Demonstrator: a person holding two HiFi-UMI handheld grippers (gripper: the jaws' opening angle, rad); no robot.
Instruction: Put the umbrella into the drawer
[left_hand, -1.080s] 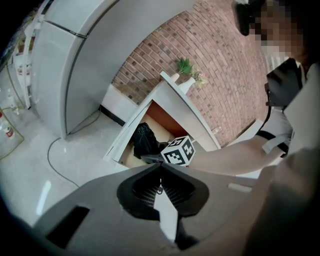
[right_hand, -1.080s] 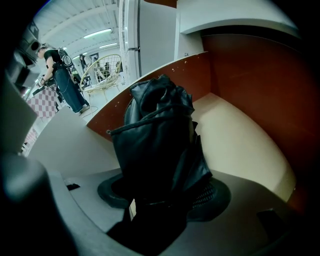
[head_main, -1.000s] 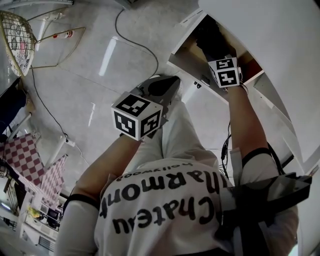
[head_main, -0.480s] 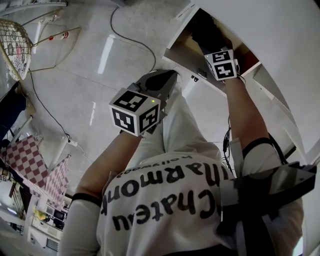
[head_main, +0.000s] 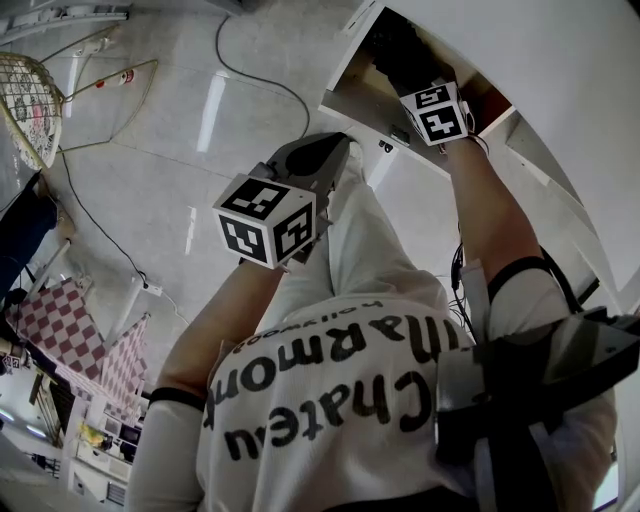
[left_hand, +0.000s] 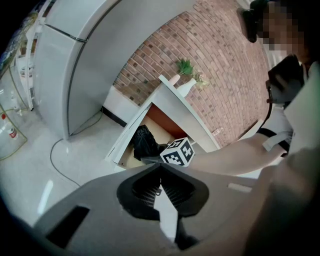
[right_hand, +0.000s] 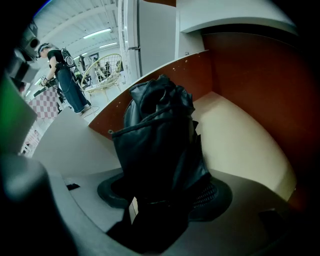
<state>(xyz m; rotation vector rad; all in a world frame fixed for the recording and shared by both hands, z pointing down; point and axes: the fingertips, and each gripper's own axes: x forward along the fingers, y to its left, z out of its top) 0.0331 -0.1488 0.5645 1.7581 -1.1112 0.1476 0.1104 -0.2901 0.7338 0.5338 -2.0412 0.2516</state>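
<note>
- The umbrella (right_hand: 159, 142), black and folded into a bundle, sits between the jaws of the right gripper (right_hand: 164, 196). They stand wide and are closed on its near end. Its far end reaches over the drawer's pale floor, closer to the left side wall than to the right.
- Whether the far end rests on that floor or hangs just above it cannot be made out (the bundle hides its own tip).
- The drawer (right_hand: 240, 145) is pulled out of the white cabinet (left_hand: 185, 112). In the head view the umbrella (head_main: 398, 52) lies inside the front rim, so I judge that the placing is nearly done and only the release remains.
- The left gripper (left_hand: 160, 186) has its jaws pressed together with nothing between them. It hangs well apart from the drawer, in front of the person's leg.
- What could go wrong:
  - If the jaws open while the bundle leans on the left wall, it could tip and lie across the rim, which would block the drawer from closing.
  - A loose fold or strap could catch on a pad as the gripper lifts out and drag the umbrella back up.
  - A release from too high could make it roll toward the front edge.
</note>
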